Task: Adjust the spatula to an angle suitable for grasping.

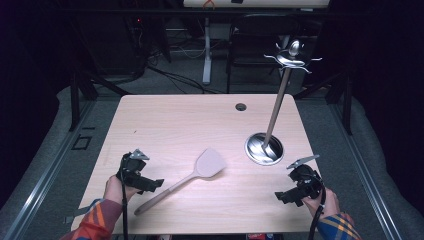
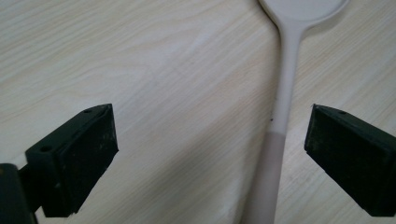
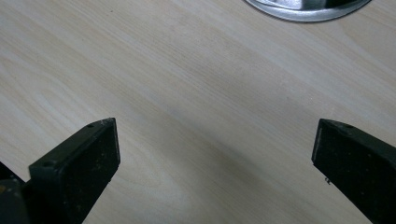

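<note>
Pale wood grain covers the tabletop (image 1: 165, 120), which is seen under both grippers. At the near edge the left gripper (image 1: 150, 184) is held by a hand in a plaid sleeve, its fingers (image 2: 74, 158) spread wide with nothing gripped between them. In the left gripper view the handle of the beige spatula (image 1: 192, 174) is seen lying flat on the wood between the two fingers, nearer the right-hand one and touched by neither. The right gripper (image 1: 287, 196) is held at the near right corner, its fingers (image 3: 77, 170) likewise opened wide over bare wood, with nothing held or touched.

Farther in, the spatula is laid slantwise near the middle of the tabletop, its blade pointed away from the person and its handle end brought close beside the left gripper. Beyond the right gripper, a round metal base (image 1: 264, 148) is set on the wood, and from it a utensil stand (image 1: 276, 102) with hooked arms at the top is raised.
</note>
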`<control>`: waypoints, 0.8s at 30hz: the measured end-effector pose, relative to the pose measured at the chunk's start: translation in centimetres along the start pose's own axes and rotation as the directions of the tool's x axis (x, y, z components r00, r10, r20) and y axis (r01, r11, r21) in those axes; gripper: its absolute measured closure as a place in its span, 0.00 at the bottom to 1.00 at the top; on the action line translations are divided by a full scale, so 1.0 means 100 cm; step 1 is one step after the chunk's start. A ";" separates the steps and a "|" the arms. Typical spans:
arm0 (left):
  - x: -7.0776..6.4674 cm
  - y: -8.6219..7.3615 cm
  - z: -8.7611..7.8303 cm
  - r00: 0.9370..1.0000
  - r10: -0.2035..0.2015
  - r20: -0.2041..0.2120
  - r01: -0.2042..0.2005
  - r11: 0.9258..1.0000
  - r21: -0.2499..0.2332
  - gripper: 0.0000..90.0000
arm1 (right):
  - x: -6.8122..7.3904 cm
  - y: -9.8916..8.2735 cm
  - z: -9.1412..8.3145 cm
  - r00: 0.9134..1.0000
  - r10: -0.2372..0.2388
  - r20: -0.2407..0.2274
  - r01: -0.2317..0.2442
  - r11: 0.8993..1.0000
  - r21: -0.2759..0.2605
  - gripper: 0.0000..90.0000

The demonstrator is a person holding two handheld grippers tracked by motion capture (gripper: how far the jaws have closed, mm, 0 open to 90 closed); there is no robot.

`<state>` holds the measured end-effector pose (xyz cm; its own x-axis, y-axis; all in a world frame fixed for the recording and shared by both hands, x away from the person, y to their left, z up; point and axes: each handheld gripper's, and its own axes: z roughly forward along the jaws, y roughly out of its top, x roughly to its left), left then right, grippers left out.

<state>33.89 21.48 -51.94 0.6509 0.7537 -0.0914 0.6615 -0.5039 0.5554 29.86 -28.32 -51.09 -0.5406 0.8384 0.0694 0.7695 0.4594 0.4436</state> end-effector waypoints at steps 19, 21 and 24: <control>-0.026 0.016 0.023 0.992 0.085 0.090 -0.091 0.994 0.061 0.49 | 0.001 -0.002 0.003 1.000 0.001 0.014 -0.002 1.000 0.027 0.02; -0.028 0.017 0.025 0.991 0.096 0.093 -0.103 0.992 0.067 0.51 | 0.001 -0.002 0.003 1.000 0.000 0.017 0.000 1.000 0.030 0.02; -0.035 0.020 0.030 0.987 0.120 0.103 -0.129 0.988 0.081 0.52 | 0.002 -0.002 0.002 1.000 -0.007 0.020 0.006 1.000 0.029 0.02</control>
<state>34.05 16.62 -52.97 0.7605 0.6402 -0.1083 0.6000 -0.6292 0.4941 29.69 -28.16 -51.32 -0.5389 0.8409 0.0487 0.7758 0.4730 0.4175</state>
